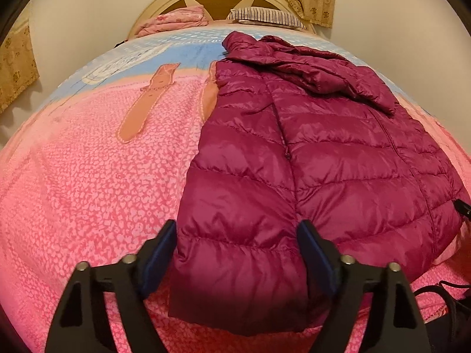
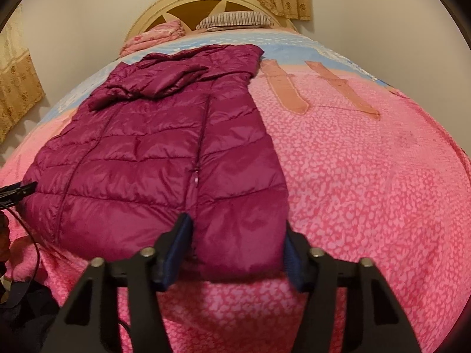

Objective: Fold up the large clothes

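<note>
A: Left wrist view: the jacket (image 1: 309, 158) is laid flat on the bed (image 1: 88, 176), its hem corners straddled by left tongs (image 1: 237, 253) and right tongs (image 2: 235, 245), parted, unpressed.

B: Light, puffy, slippery; the hem corners should be pinched.

left tongs (image 1: 237, 260): black arms, blue pads, silver pins | right tongs (image 2: 235, 253): same; black cable

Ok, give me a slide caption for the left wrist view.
Left gripper straddling the hem corner of a magenta puffer jacket on a pink bedspread.
</note>
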Demonstrator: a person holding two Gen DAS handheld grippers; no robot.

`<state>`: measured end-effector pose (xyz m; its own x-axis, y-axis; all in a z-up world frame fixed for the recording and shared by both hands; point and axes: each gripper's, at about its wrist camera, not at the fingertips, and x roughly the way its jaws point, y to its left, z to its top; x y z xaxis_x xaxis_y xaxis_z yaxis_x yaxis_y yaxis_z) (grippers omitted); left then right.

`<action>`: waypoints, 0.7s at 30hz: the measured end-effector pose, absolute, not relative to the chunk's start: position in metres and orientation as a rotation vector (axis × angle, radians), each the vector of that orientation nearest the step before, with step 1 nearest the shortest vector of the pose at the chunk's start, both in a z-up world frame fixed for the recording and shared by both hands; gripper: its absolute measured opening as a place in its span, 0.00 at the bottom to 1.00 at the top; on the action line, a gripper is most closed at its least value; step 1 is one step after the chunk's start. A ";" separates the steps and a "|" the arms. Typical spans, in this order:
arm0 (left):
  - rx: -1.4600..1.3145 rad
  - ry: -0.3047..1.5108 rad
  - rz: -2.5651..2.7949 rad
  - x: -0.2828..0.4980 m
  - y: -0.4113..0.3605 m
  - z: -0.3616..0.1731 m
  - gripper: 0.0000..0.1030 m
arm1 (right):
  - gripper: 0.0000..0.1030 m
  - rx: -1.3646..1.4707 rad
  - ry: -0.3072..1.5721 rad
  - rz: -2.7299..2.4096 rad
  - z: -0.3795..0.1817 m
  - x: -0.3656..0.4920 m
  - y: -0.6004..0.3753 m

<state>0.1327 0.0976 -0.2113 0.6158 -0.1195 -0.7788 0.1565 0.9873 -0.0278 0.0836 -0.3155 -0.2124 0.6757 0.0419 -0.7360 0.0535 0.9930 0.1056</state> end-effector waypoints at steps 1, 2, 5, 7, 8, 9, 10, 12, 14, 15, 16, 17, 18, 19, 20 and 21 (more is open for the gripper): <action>0.052 0.884 -0.150 0.132 0.097 -0.210 0.64 | 0.43 0.125 0.827 0.005 -0.212 0.083 -0.315; 0.070 0.869 -0.148 0.130 0.096 -0.207 0.48 | 0.33 0.129 0.821 0.025 -0.211 0.083 -0.313; 0.098 0.853 -0.173 0.127 0.093 -0.202 0.10 | 0.19 0.137 0.808 0.051 -0.209 0.080 -0.308; 0.108 0.834 -0.185 0.123 0.091 -0.196 0.07 | 0.16 0.133 0.791 0.054 -0.205 0.078 -0.306; 0.118 0.812 -0.190 0.119 0.090 -0.189 0.06 | 0.15 0.134 0.781 0.054 -0.203 0.076 -0.307; 0.122 0.799 -0.196 0.117 0.090 -0.185 0.05 | 0.14 0.137 0.770 0.056 -0.199 0.075 -0.307; 0.121 0.781 -0.205 0.114 0.089 -0.178 0.05 | 0.14 0.142 0.760 0.058 -0.196 0.074 -0.308; 0.112 0.730 -0.228 0.105 0.091 -0.159 0.05 | 0.12 0.156 0.736 0.064 -0.185 0.069 -0.310; 0.106 0.687 -0.241 0.098 0.095 -0.140 0.04 | 0.10 0.175 0.715 0.074 -0.173 0.063 -0.312; 0.098 0.667 -0.251 0.094 0.097 -0.130 0.04 | 0.10 0.180 0.702 0.079 -0.165 0.060 -0.313; 0.087 0.652 -0.259 0.091 0.100 -0.122 0.04 | 0.10 0.184 0.690 0.084 -0.158 0.057 -0.314; 0.072 0.632 -0.270 0.086 0.103 -0.111 0.04 | 0.09 0.189 0.673 0.091 -0.150 0.052 -0.315; 0.064 0.618 -0.278 0.083 0.105 -0.104 0.04 | 0.09 0.195 0.655 0.099 -0.141 0.046 -0.315; 0.055 0.597 -0.285 0.078 0.109 -0.093 0.04 | 0.09 0.195 0.637 0.104 -0.132 0.040 -0.316; 0.050 0.586 -0.288 0.075 0.110 -0.087 0.04 | 0.09 0.189 0.617 0.108 -0.122 0.035 -0.316; 0.040 0.568 -0.300 0.070 0.113 -0.078 0.04 | 0.09 0.181 0.595 0.112 -0.111 0.028 -0.316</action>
